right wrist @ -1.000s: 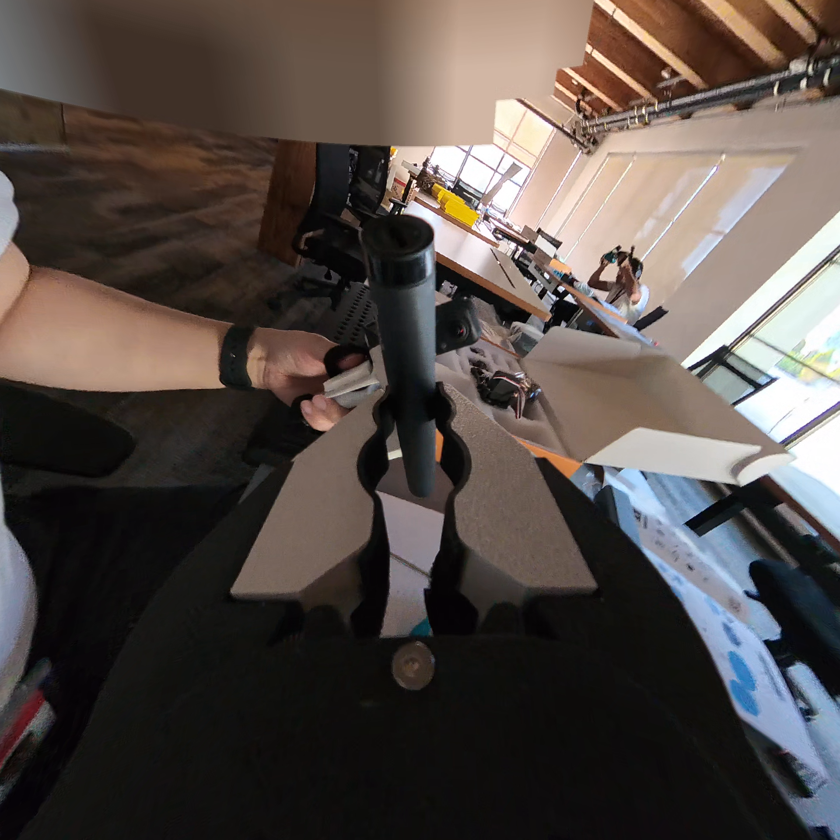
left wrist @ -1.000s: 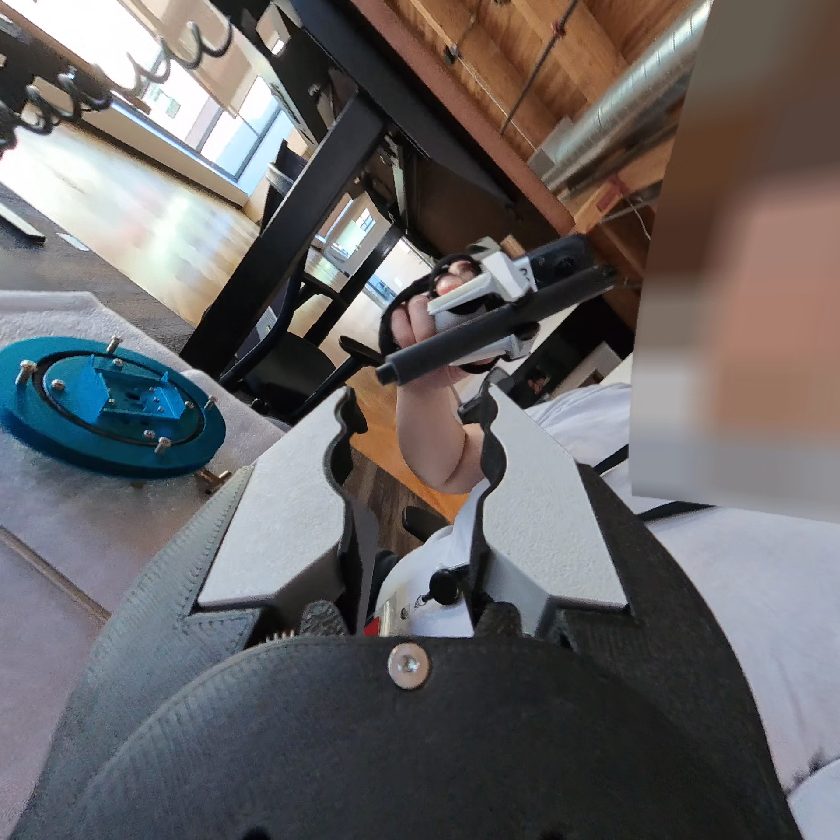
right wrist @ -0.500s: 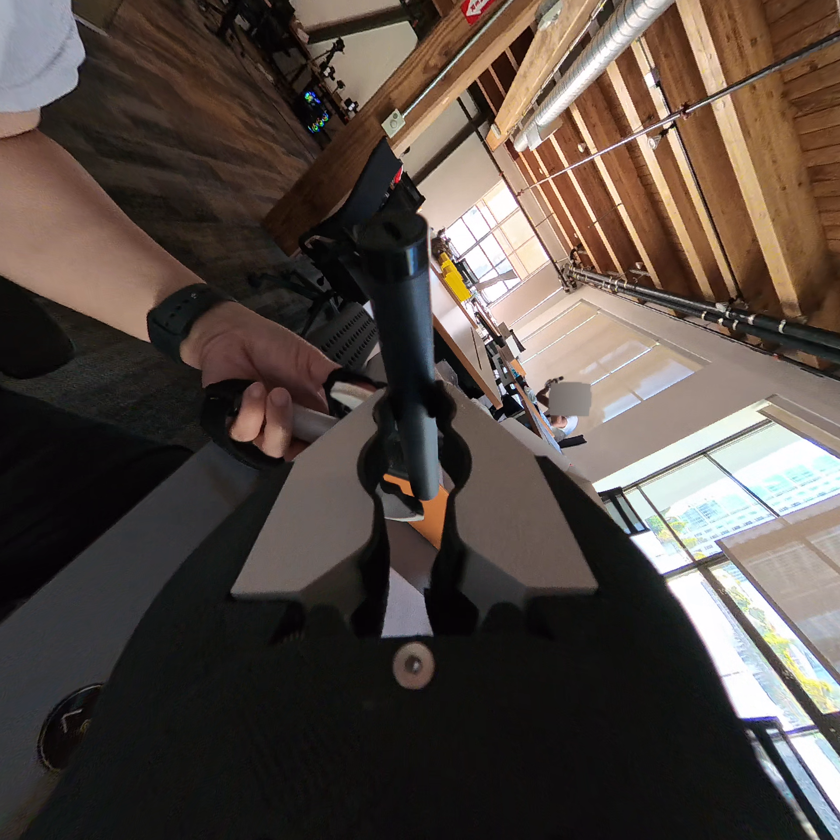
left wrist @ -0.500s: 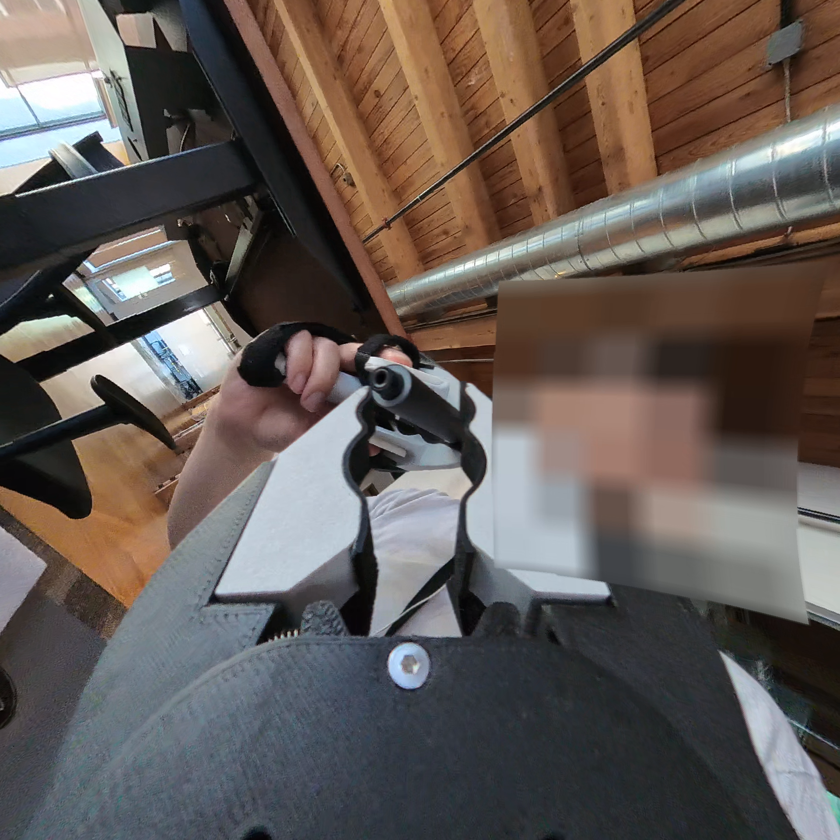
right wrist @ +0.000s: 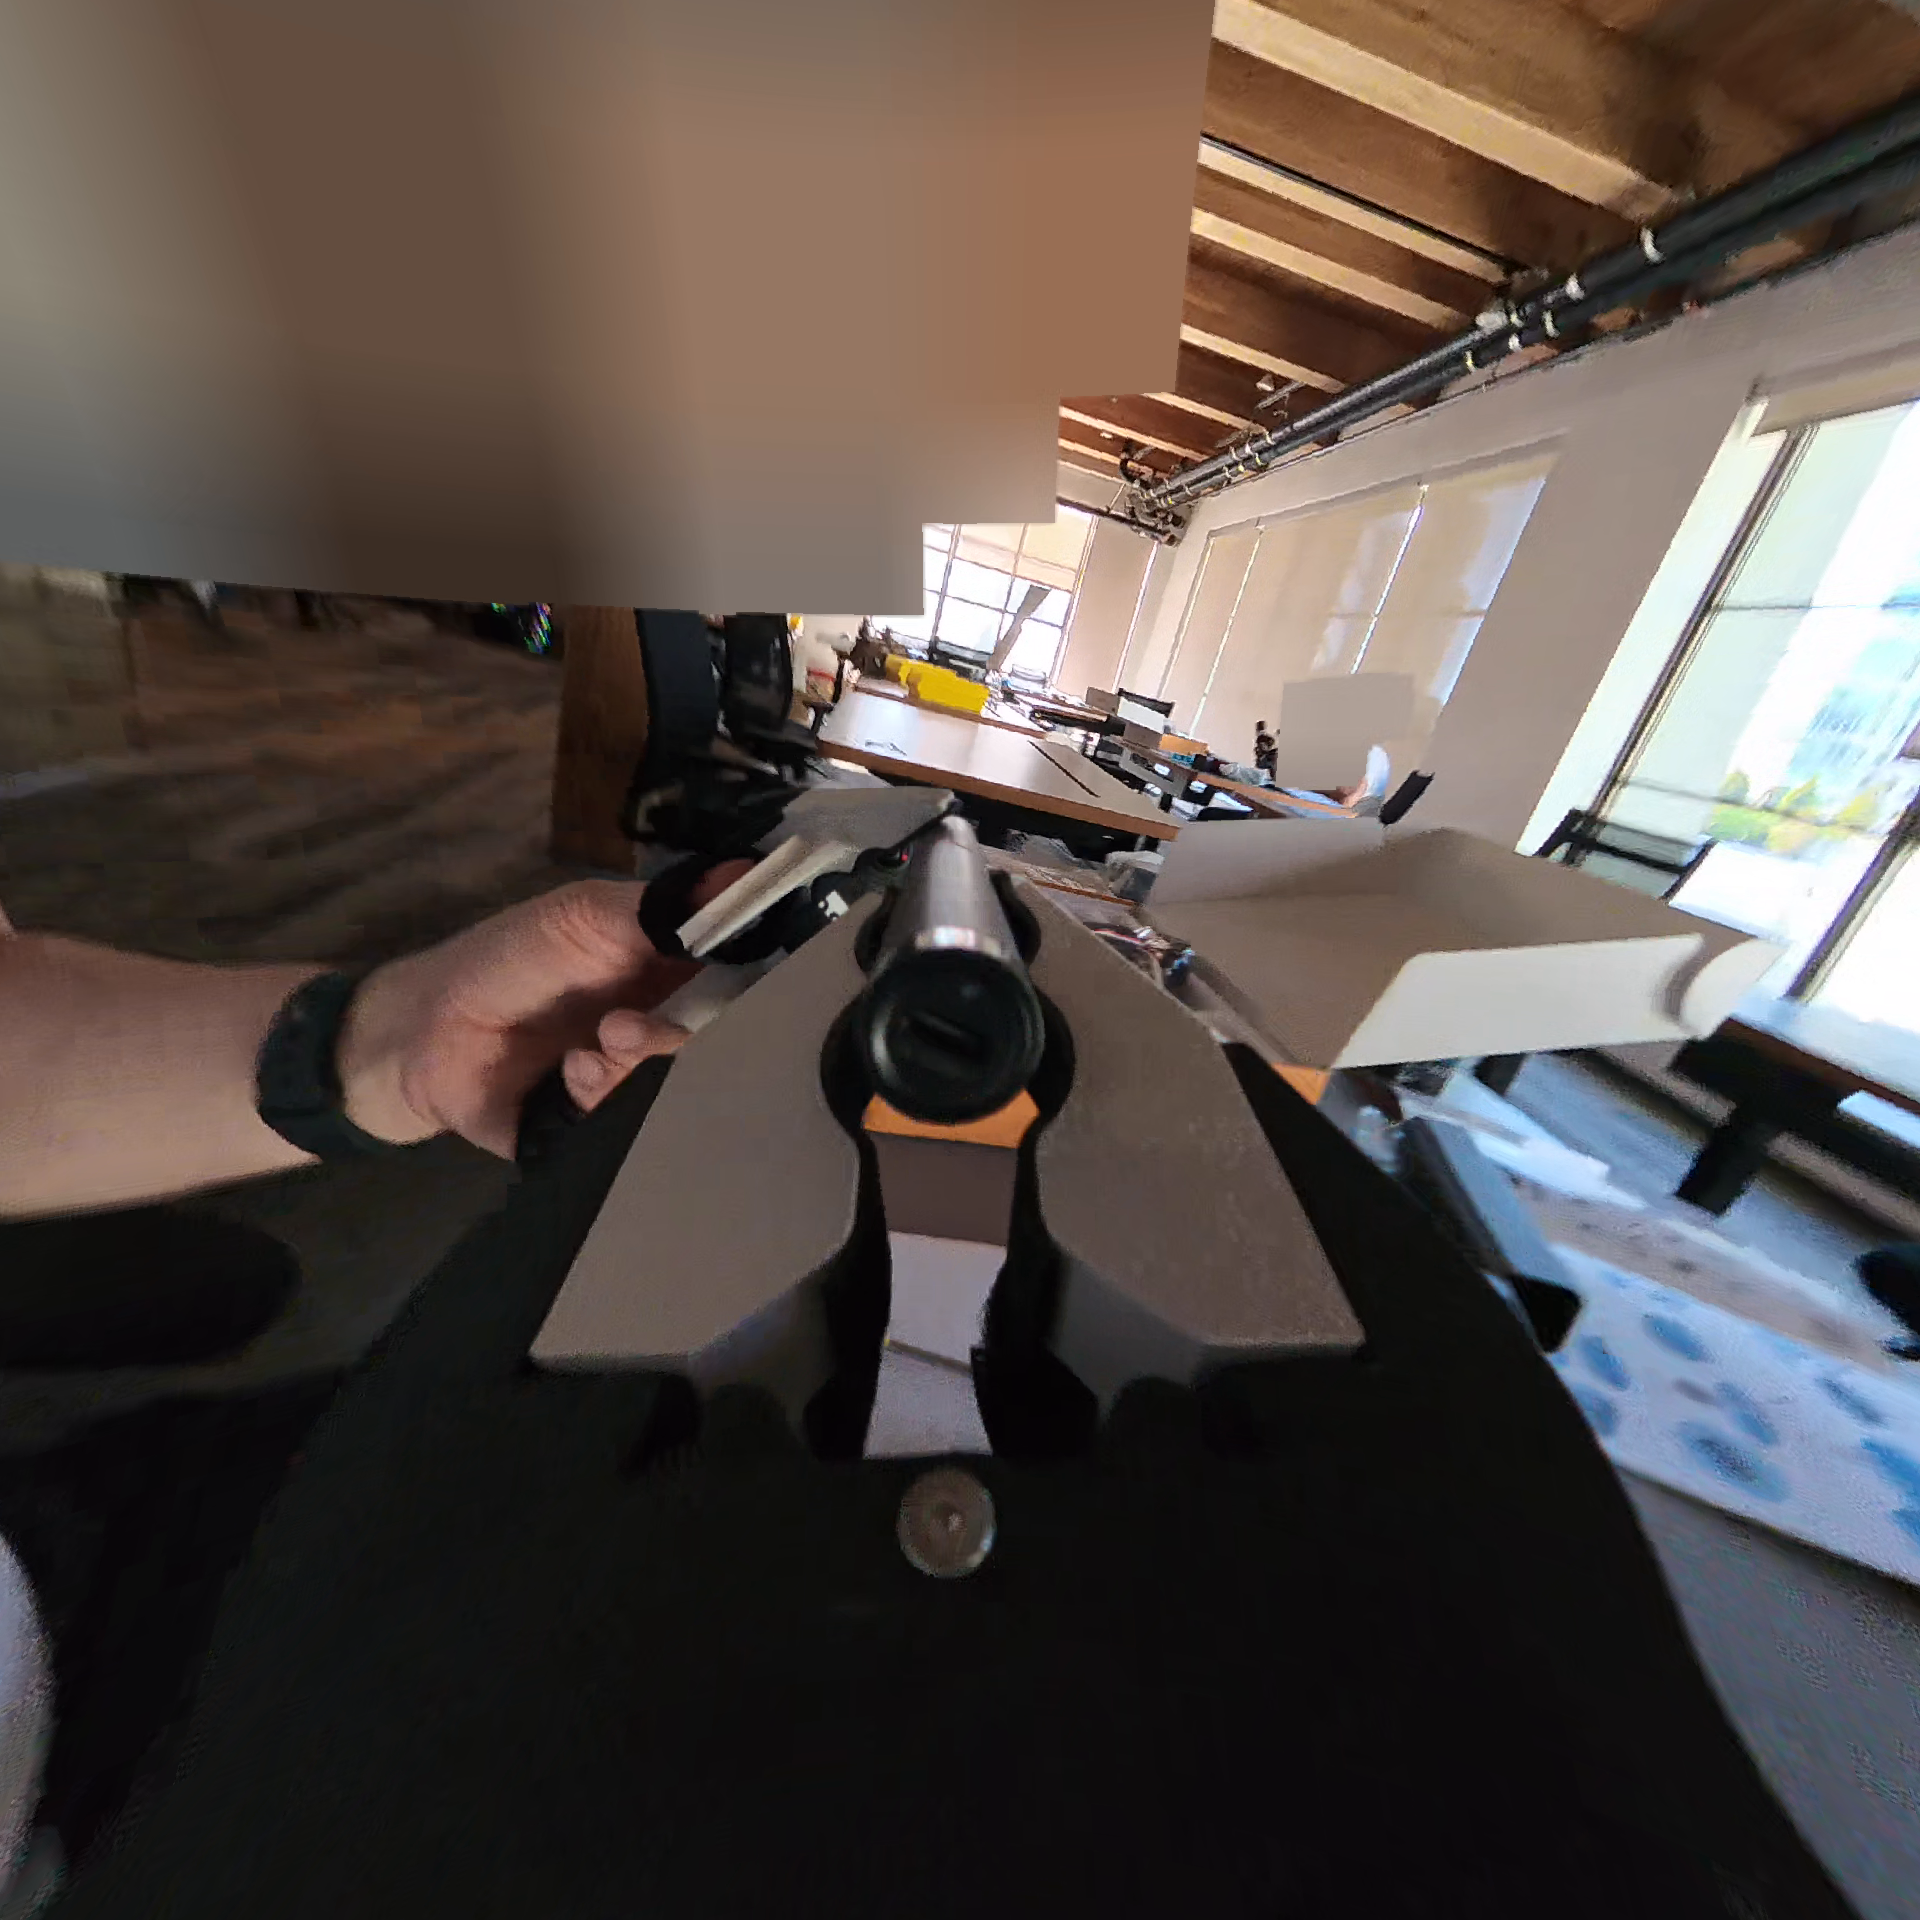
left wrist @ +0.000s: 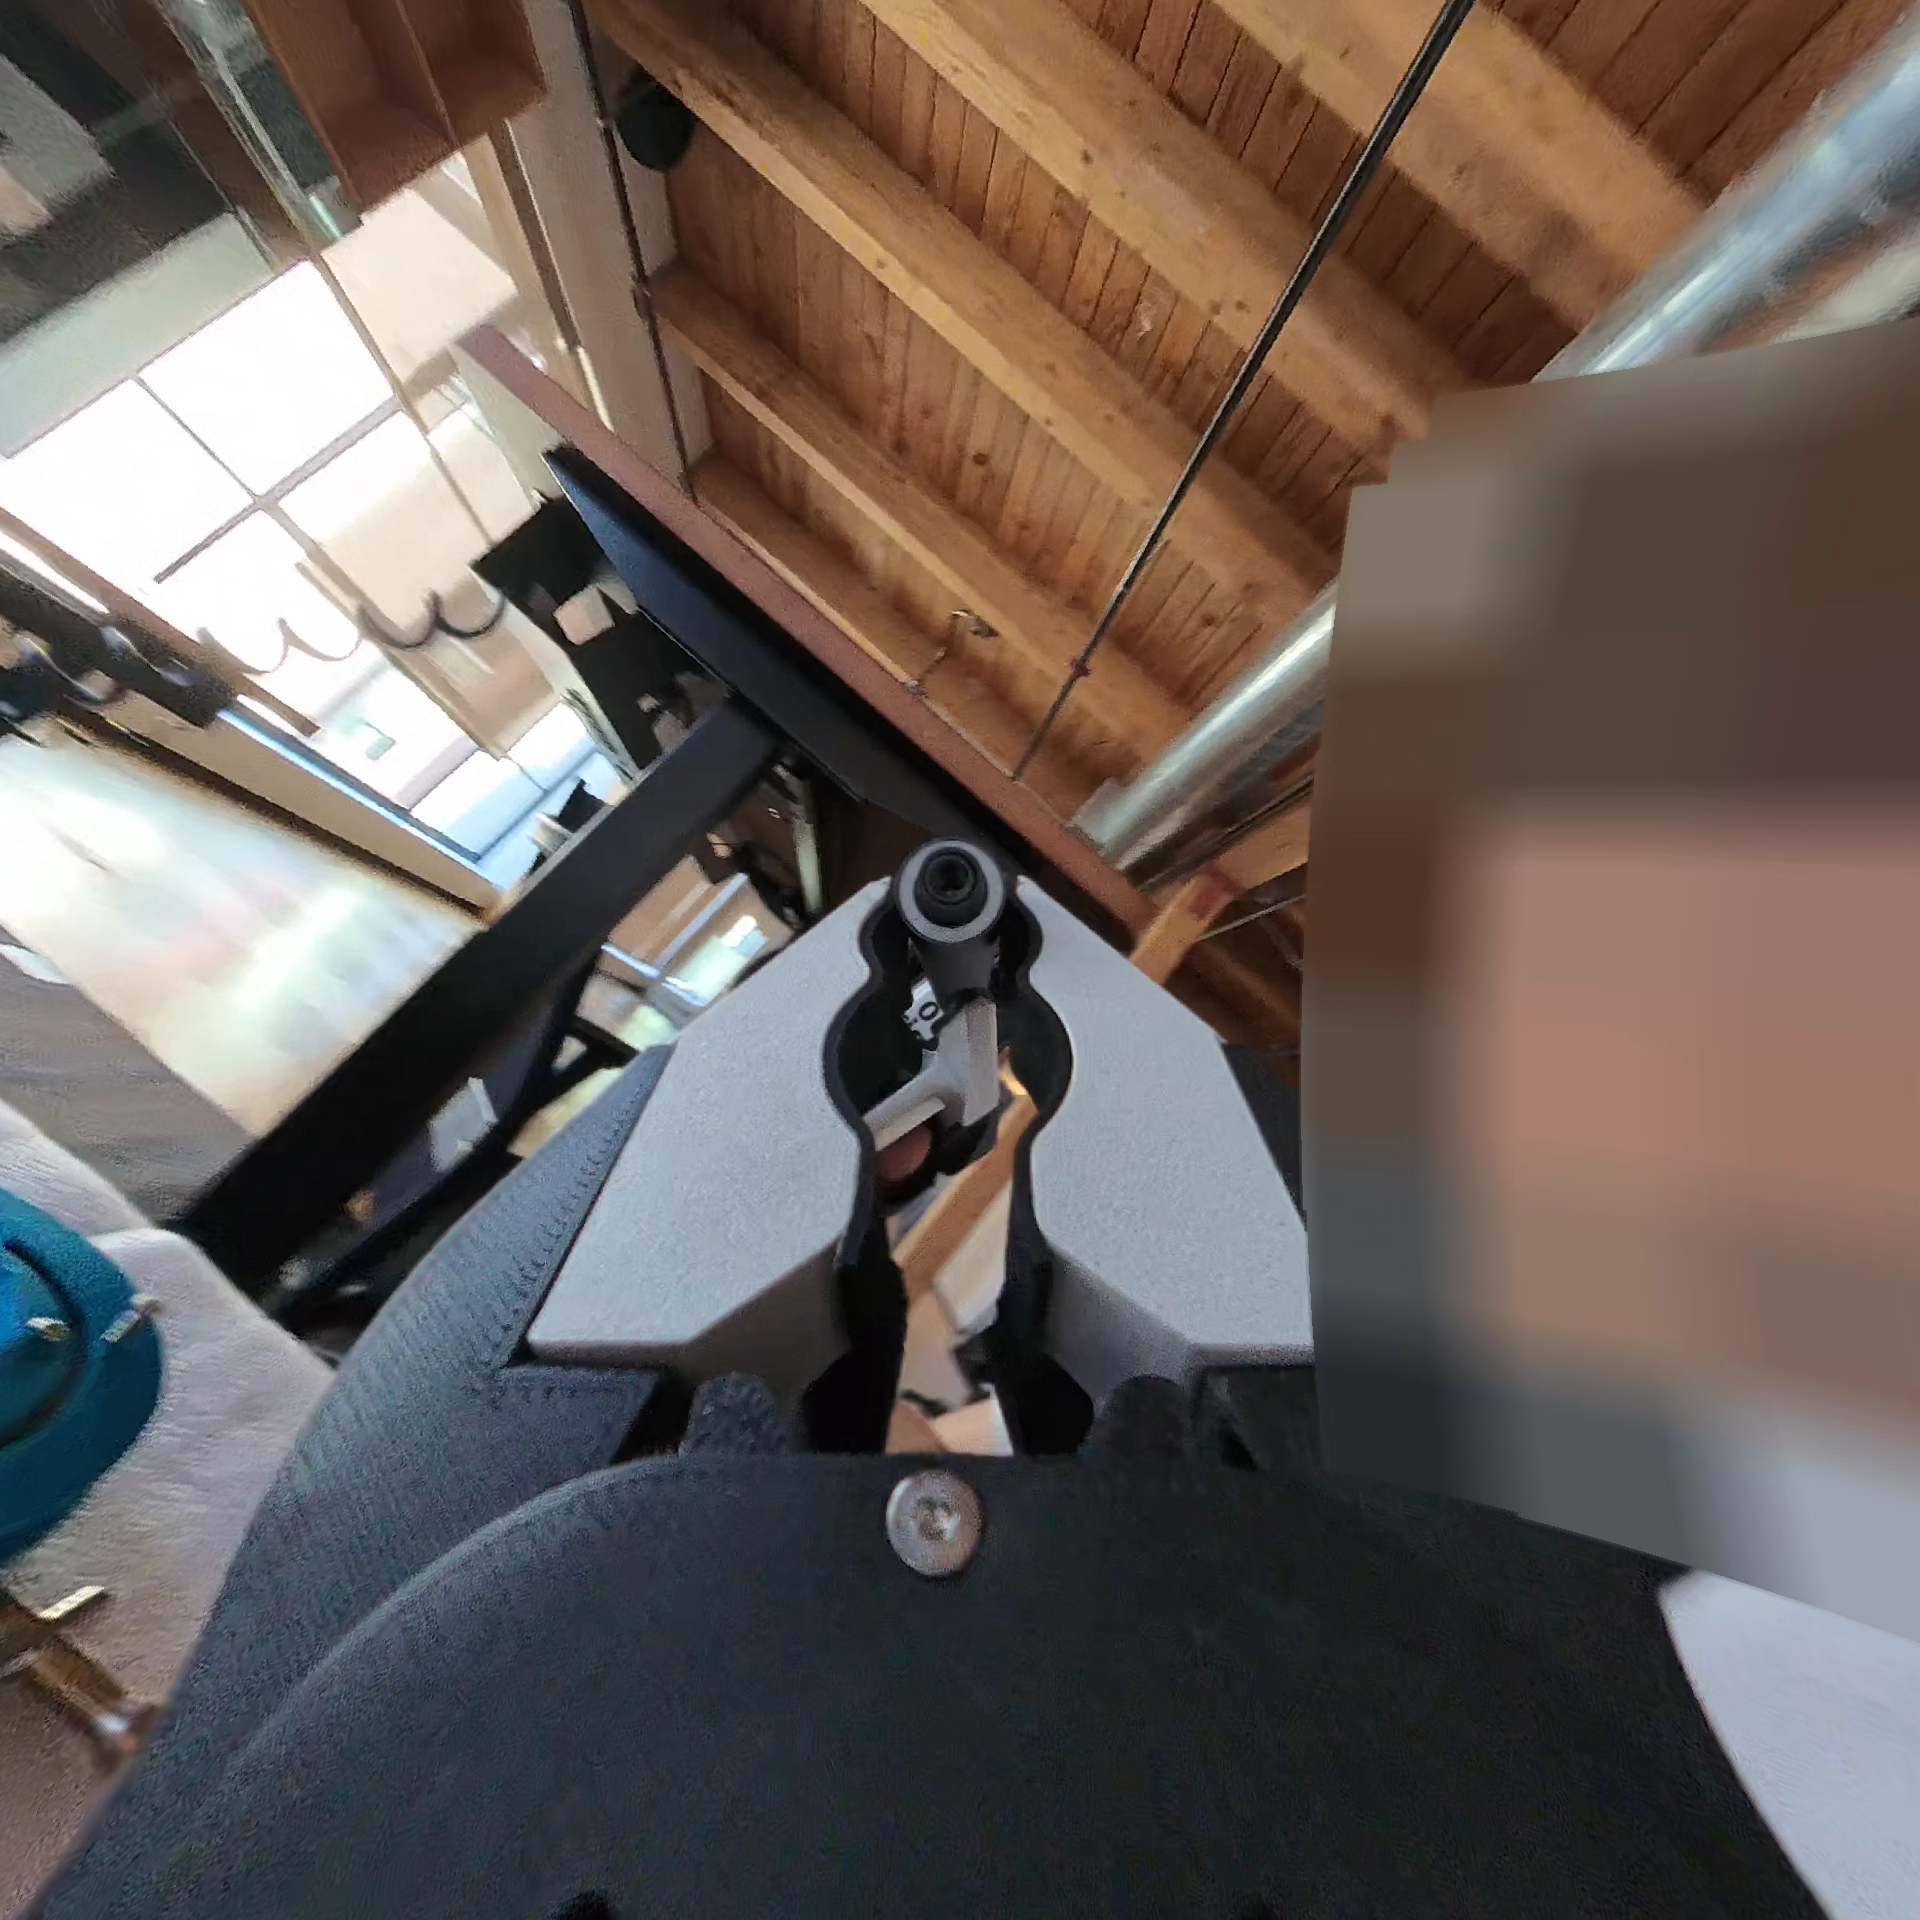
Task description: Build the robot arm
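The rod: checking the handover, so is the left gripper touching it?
Touching. In the left wrist view the left gripper has both fingertips pressed against the rod end, with no gap either side.

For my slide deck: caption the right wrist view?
Right gripper clamps a dark rod end-on; left hand beside it.

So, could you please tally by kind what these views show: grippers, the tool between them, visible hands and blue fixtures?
Grippers: 2, the left gripper and the right gripper, each shut on the rod.
Dark rod: 1, end-on in both views.
Hand: 1, seen in the right wrist view.
Blue round fixture: 1, at the edge of the left wrist view.
Total: 5.
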The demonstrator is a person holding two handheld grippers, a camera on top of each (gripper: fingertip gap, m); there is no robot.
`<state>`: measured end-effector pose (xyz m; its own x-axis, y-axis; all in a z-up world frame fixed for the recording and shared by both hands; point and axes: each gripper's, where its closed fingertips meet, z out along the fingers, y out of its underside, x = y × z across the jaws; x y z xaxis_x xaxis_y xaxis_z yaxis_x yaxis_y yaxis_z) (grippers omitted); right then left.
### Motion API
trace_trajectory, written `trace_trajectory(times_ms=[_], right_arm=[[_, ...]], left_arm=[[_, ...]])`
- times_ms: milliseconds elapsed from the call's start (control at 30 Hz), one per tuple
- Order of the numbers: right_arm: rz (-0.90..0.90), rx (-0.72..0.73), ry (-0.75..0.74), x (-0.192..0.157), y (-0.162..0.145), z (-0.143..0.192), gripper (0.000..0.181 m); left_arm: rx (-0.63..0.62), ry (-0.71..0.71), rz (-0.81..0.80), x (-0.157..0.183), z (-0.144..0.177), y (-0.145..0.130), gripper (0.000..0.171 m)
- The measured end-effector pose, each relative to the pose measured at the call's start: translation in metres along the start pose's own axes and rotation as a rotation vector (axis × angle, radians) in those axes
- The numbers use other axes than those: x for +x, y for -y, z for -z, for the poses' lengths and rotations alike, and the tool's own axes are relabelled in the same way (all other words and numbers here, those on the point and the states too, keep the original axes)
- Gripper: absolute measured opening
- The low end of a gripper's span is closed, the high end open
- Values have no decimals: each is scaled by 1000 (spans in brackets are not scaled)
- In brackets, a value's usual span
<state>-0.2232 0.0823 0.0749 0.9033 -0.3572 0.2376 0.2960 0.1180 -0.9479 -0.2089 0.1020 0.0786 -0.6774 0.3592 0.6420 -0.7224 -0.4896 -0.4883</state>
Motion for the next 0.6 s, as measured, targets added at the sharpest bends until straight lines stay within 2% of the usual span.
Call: trace_trajectory(times_ms=[33, 167, 333, 467, 600], right_arm=[[-64, 11, 4, 1, 0, 0, 16], [-279, 17, 50, 0, 0, 0, 17], [-465, -1, 129, -6, -2, -2, 22], [-498, 43, 168, -9, 2, 1, 21], [-426, 76, 180, -12, 7, 6, 19]], left_arm=[[-2, 18, -50, 2, -1, 0, 16], [-31, 62, -241, 9, -4, -1, 15], [-74, 74, -397, 16, -4, -5, 15], [-117, 66, -480, 19, -4, -10, 15], [-155, 47, -515, 21, -4, -18, 16]])
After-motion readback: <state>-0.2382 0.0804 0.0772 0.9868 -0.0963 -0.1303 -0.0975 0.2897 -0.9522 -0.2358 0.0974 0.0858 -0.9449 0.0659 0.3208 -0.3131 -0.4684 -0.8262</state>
